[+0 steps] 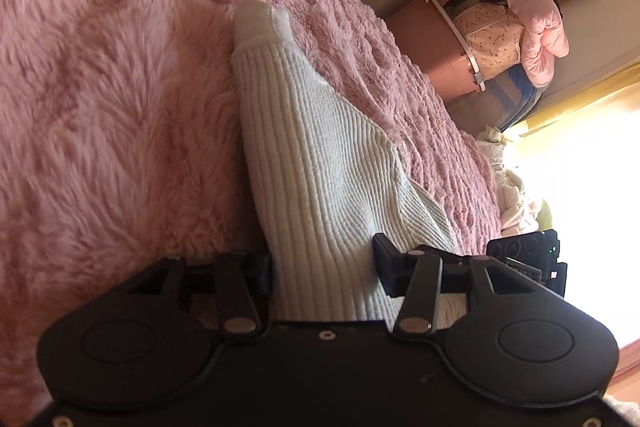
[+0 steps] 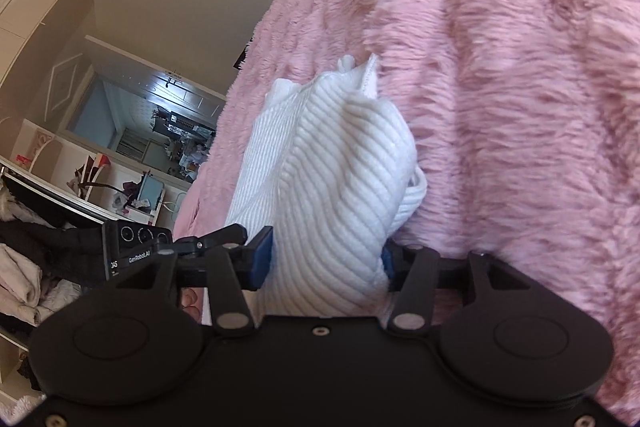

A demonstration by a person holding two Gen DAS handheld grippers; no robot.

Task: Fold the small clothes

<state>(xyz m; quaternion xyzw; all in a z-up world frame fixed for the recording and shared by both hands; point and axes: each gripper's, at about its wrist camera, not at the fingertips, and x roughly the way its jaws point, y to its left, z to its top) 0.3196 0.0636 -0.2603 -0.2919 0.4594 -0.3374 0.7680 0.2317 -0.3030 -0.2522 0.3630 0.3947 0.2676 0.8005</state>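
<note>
A white ribbed knit garment (image 1: 320,163) lies stretched over the pink fluffy blanket (image 1: 104,99). My left gripper (image 1: 324,267) is shut on one end of it, the cloth bunched between the jaws. In the right wrist view my right gripper (image 2: 326,259) is shut on the other end of the same white garment (image 2: 340,163), which bulges up in a fold over the pink blanket (image 2: 520,87). The other gripper's body shows at each view's edge: on the right in the left wrist view (image 1: 528,251), on the left in the right wrist view (image 2: 136,247).
Beyond the bed's far edge stand a brown cabinet (image 1: 432,39) with piled bedding (image 1: 520,7) and a bright window (image 1: 580,167). On the other side are white wardrobes (image 2: 40,27), a shelf and piled clothes (image 2: 24,267).
</note>
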